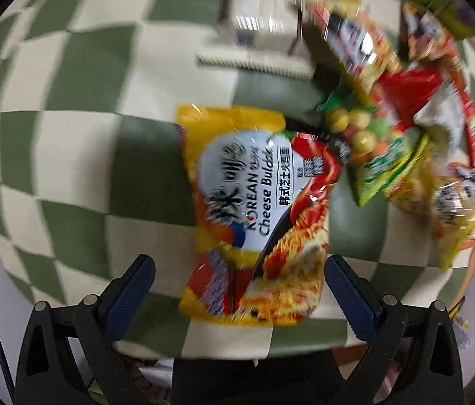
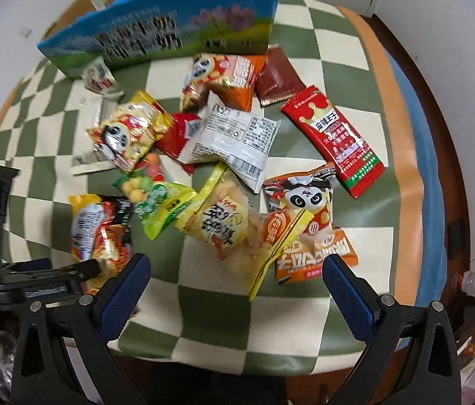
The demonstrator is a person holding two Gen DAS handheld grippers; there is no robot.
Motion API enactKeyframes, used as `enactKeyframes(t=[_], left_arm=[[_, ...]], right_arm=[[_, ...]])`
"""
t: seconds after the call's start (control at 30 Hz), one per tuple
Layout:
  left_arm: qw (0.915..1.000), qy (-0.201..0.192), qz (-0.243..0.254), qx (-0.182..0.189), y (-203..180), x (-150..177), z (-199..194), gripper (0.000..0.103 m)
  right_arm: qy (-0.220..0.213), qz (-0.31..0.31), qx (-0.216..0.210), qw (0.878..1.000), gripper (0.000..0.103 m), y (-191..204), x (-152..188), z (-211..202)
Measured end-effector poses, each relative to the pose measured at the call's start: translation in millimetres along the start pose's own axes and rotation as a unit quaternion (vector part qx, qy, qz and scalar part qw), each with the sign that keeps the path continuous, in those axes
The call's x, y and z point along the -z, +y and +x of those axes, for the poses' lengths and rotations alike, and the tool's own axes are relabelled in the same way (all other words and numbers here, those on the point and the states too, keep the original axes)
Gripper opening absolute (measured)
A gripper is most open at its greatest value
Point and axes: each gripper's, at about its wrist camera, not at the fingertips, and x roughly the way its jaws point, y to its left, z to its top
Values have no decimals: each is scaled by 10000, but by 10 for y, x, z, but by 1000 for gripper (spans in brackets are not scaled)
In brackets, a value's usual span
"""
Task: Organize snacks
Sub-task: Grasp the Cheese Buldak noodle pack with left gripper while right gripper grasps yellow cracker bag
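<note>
Left gripper (image 1: pixel 239 271): fingers spread wide apart, nothing between the pads; it pointed down over the near edge of the table, with the yellow noodle packet lying in the gap between the fingers, flat on the cloth. I could not tell whether the pads touched the packet.
Right gripper (image 2: pixel 235 270): fingers likewise wide apart and empty, held above the near side of the pile, tilted down toward it.
Left gripper seen from the right wrist camera: its black frame stood at the left edge, over the yellow noodle packet (image 1: pixel 254 209).
Yellow noodle packet: printed "Korean Cheese Buldak", lay just left of the main pile, on a green and a cream square.
Snack pile (image 2: pixel 224 155): mixed packets heaped in the middle of the cloth, many overlapping.
Clear chip bag (image 2: pixel 234 233): nearest the right gripper, yellow-edged, lying partly over an orange panda packet (image 2: pixel 308 226).
Long red packet (image 2: pixel 335 141): at the right of the pile, lying diagonally.
Cardboard box (image 2: pixel 176 27): blue and green printed side, standing at the far edge behind the pile.
Checkered tablecloth (image 2: pixel 203 310): green and cream squares, covering the table.
</note>
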Motion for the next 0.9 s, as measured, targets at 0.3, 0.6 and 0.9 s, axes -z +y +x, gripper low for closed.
enactKeyframes(t=[0.3, 0.6, 0.9], left_arm=[[9999, -90, 71, 35, -186, -91, 253, 86], [9998, -148, -147, 34, -112, -121, 198, 85], [9997, -196, -166, -32, -158, -22, 204, 85]], right_arm=[[300, -1122, 137, 9931, 102, 156, -235, 221], [1258, -2647, 671, 9537, 65, 660, -444, 908], [1901, 1062, -986, 9710, 47, 9, -501, 885]])
